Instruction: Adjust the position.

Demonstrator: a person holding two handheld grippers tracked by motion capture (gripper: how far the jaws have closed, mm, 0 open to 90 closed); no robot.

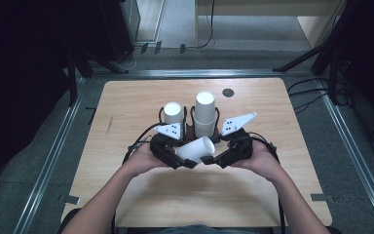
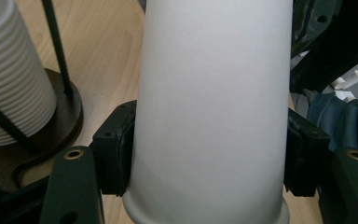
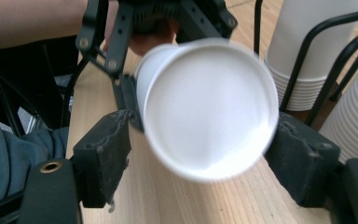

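Observation:
A single white paper cup (image 1: 195, 148) lies on its side in the air between my two grippers, just above the wooden table (image 1: 126, 107). My left gripper (image 1: 185, 158) is shut on it: in the left gripper view both black pads (image 2: 116, 149) press the sides of the cup (image 2: 209, 116) near its rim. My right gripper (image 1: 212, 155) faces the cup's closed bottom (image 3: 209, 107). Its pads (image 3: 105, 154) stand on either side of the bottom, with a small gap showing at the left pad.
Right behind the grippers a black wire holder (image 1: 190, 127) carries two stacks of white cups, a tall one (image 1: 205, 114) and a shorter one (image 1: 173, 113). A small dark disc (image 1: 228, 92) sits near the table's far edge. Tripod legs and cables lie on the floor beyond.

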